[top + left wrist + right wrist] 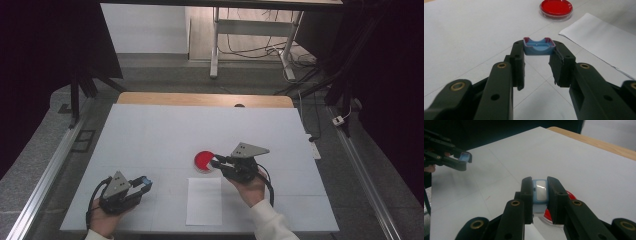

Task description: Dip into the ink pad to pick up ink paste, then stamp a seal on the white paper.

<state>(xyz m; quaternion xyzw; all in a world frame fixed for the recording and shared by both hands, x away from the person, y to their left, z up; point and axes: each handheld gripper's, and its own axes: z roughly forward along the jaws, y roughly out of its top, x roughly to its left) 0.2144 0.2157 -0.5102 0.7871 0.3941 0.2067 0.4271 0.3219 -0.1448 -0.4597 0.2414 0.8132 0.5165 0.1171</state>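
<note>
L gripper (537, 58) holds 1 blue cap (539, 46) aside, R gripper (539, 192) grips a blue stick (540, 190) over the red dish (204, 161) to dab it

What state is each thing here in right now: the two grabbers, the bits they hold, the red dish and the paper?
Left gripper: shut on a blue cap, held off the table.
Right gripper: shut on a light blue piece, over the dish.
Red dish: flat on the table, by the right gripper's tips.
Paper sheet: lying flat, untouched.
</note>
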